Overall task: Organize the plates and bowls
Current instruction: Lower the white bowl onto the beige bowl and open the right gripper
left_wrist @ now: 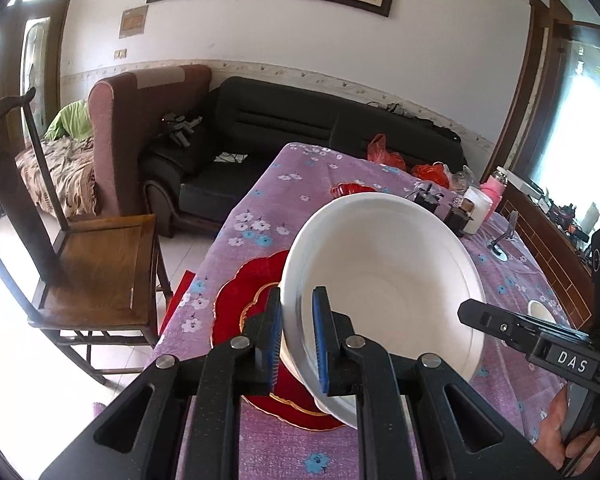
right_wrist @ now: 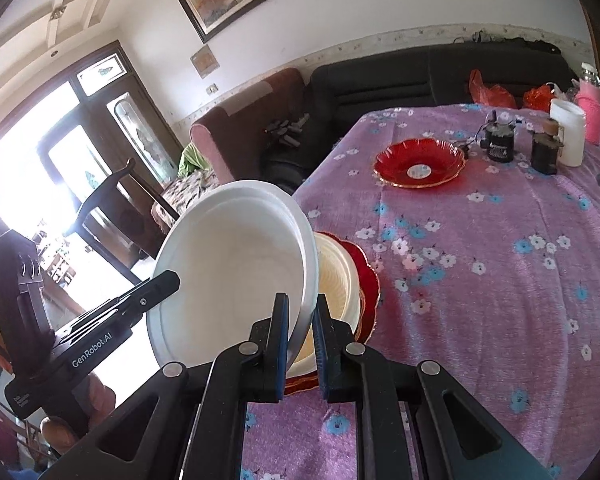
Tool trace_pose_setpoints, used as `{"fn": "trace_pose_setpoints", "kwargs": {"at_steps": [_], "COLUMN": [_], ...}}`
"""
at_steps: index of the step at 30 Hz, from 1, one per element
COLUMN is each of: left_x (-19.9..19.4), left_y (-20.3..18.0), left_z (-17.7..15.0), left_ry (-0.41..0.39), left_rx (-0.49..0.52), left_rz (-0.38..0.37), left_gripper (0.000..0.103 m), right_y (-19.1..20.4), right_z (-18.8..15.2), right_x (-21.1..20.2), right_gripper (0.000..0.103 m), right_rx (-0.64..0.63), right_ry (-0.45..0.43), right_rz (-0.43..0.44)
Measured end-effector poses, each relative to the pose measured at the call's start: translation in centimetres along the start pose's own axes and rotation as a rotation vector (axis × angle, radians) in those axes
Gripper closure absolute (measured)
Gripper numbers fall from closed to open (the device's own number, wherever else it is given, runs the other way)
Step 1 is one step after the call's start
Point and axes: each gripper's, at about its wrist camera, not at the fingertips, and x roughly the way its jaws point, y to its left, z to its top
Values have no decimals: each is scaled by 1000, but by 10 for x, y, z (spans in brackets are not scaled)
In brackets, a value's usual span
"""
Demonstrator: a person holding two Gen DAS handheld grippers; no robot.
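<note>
A large white bowl (left_wrist: pixel 380 280) (right_wrist: pixel 228 264) hangs tilted above the table, held by both grippers at opposite sides of its rim. My left gripper (left_wrist: pixel 298 296) is shut on the near rim in the left wrist view. My right gripper (right_wrist: pixel 302 300) is shut on the rim in the right wrist view. Below the bowl lies a red gold-edged plate (left_wrist: pixel 240 304) (right_wrist: pixel 368 276) with a cream bowl (right_wrist: pixel 336 280) on it. A second red plate (left_wrist: pixel 352 189) (right_wrist: pixel 420 164) rests farther back on the table.
The table wears a purple flowered cloth (right_wrist: pixel 500 280). At its far end stand a white mug (right_wrist: pixel 567 132), a pink bottle (right_wrist: pixel 590 114) and dark jars (right_wrist: pixel 500 140). A wooden chair (left_wrist: pixel 96 264) stands by the table's left edge, with a black sofa (left_wrist: pixel 300 120) behind.
</note>
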Motion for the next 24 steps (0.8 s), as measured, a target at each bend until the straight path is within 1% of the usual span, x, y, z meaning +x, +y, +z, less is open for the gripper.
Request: {"fn": "trace_pose_setpoints", "kwargs": {"at_steps": [15, 20, 24], "left_x": [21, 23, 24], "left_y": [14, 16, 16], "left_z": [-2, -2, -2], "left_ry": [43, 46, 43], "left_rx": [-28, -31, -24], "left_rz": [18, 21, 20], "left_gripper": [90, 90, 90], "right_y": [-8, -10, -11], "right_z": [-4, -8, -7], "right_x": [32, 41, 43], "right_gripper": [89, 88, 88], "right_rx": [45, 56, 61], "right_ry": [70, 94, 93], "right_rz": [6, 11, 8]}}
